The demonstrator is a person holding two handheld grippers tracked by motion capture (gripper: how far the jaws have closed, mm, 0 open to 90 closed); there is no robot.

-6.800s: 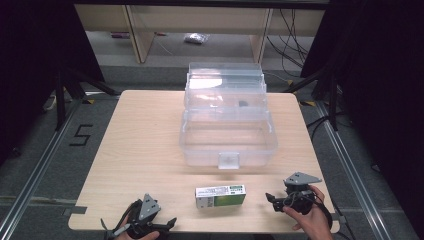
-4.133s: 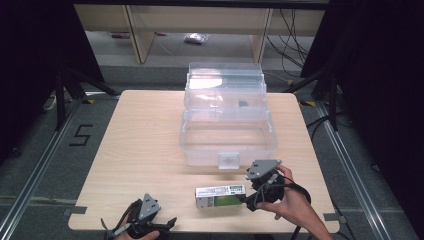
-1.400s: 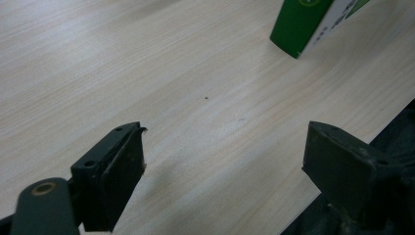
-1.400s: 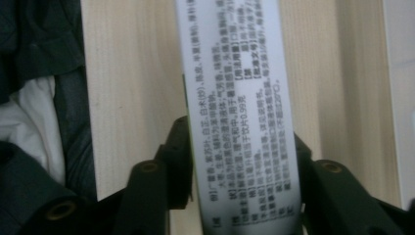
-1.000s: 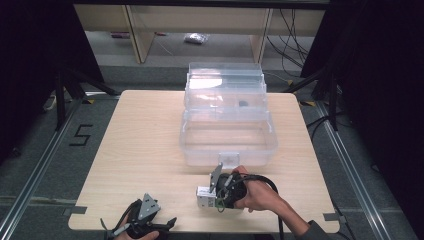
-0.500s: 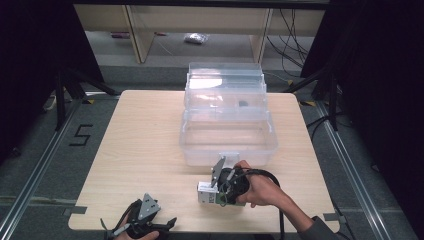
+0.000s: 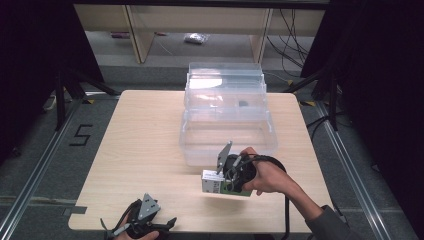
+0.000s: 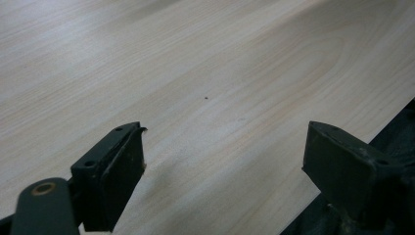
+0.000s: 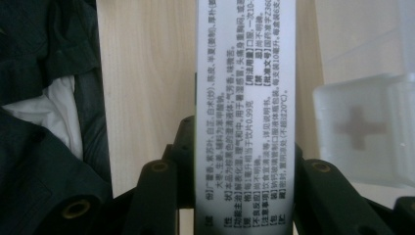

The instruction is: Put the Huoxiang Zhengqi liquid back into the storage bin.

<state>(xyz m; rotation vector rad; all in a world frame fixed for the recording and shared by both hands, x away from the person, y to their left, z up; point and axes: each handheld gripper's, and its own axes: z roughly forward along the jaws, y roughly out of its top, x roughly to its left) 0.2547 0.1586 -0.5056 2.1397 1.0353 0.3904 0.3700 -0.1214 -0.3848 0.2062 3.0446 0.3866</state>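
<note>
White printed box (image 7: pixel 218 182), lifted, near tub front

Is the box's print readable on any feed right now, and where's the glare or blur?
Right gripper view: the small box in the right tongs is sharp and its print legible, while the clear bin's latch looks washed out. High view: soft glare on the clear bin; box label too small to read. Left gripper view: the left tongs look soft and dark, the table evenly lit.

Each gripper is black, with blocky jaws bearing brass-ringed screw holes. The left gripper (image 7: pixel 142 222) and right gripper (image 7: pixel 235 172) each carry a grey three-cornered plate; a black cable (image 7: pixel 286 215) trails from the right one beside a grey sleeve (image 7: pixel 330 225).
</note>
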